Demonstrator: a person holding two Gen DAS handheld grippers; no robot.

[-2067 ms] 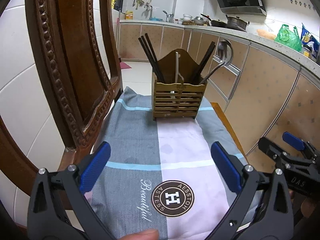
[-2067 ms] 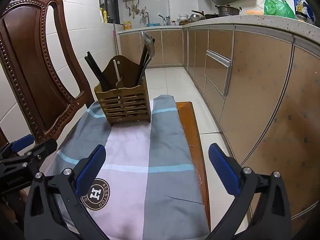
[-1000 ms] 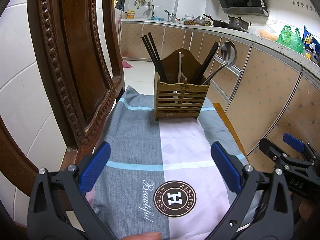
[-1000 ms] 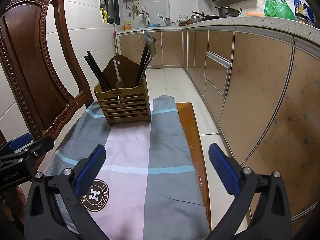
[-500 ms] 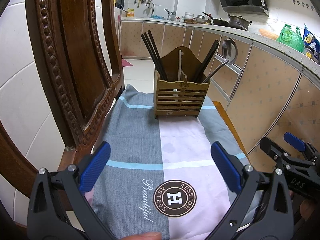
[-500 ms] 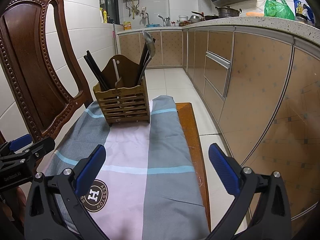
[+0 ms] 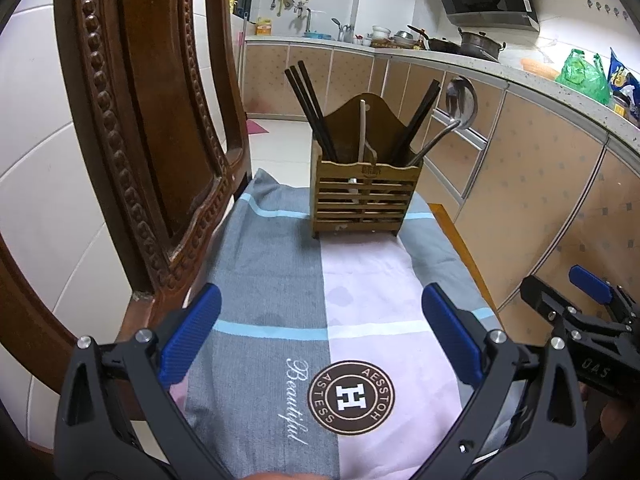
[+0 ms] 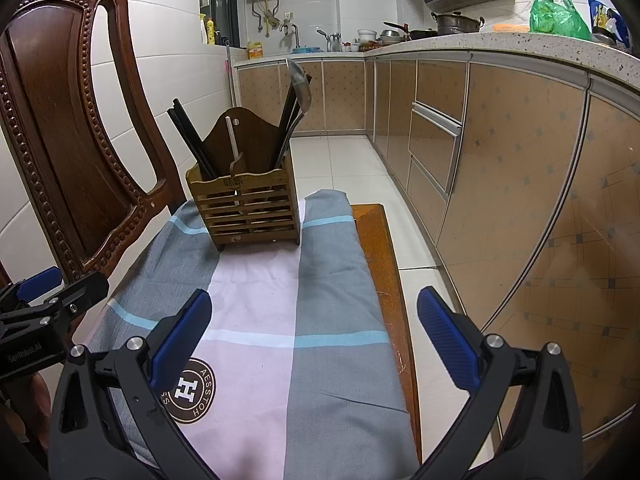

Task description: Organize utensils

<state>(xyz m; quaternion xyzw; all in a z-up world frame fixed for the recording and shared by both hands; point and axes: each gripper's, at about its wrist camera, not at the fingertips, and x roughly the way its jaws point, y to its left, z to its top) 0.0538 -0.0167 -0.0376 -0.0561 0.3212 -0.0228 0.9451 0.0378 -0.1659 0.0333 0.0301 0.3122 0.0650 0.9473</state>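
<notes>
I find the left gripper point(image 7: 320, 332) spread wide and holding nothing, low in its frame above the cloth point(image 7: 280, 280). The right gripper point(image 8: 314, 330) is likewise wide apart and empty. The wooden holder point(image 7: 363, 204) stands upright at centre frame on the cloth's far end. It holds black chopsticks point(image 7: 308, 108), a ladle point(image 7: 460, 100) and a white utensil point(image 7: 362, 128). A chair back point(image 7: 152, 120) fills the left.

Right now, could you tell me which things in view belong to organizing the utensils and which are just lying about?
Belong to the job:
wooden utensil holder
black chopsticks
metal ladle
left gripper, open
right gripper, open

Just lying about:
carved chair
striped cloth
green bag
pots
</notes>
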